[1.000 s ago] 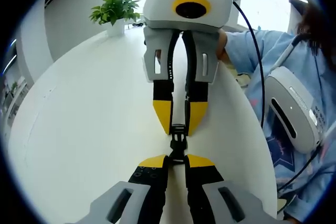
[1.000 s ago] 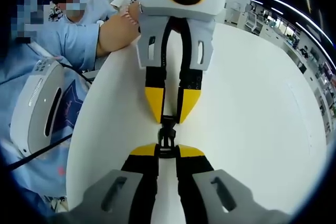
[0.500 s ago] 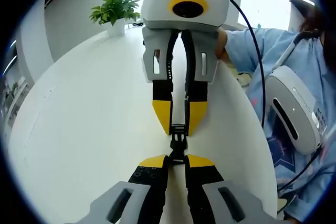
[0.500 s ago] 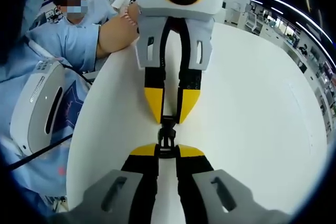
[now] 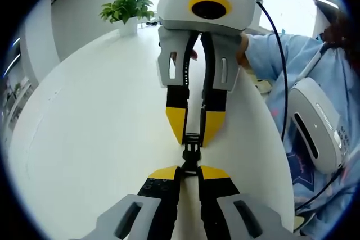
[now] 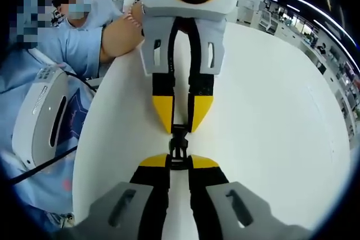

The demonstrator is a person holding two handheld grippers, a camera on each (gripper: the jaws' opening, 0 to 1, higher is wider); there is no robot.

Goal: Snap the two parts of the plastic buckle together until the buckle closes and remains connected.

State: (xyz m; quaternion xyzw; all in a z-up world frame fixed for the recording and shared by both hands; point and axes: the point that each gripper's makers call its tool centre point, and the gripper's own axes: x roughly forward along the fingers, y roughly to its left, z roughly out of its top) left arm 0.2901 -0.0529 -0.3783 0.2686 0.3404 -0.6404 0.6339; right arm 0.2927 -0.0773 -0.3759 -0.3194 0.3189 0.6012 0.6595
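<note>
Nothing has shifted: each tool still pinches the joined buckle.

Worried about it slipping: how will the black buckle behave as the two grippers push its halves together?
The buckle looks rigid, so likely stiff. It is small and thin, probably light. Pinched at each end by the left gripper and right gripper, it might twist or pop out.

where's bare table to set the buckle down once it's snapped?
Bare white table runs from the left tongs out to the potted plant; in the right gripper view it is the wide stretch right of the right tongs. Crowded: the centre, where both tongs grip the buckle, and the person's side.
</note>
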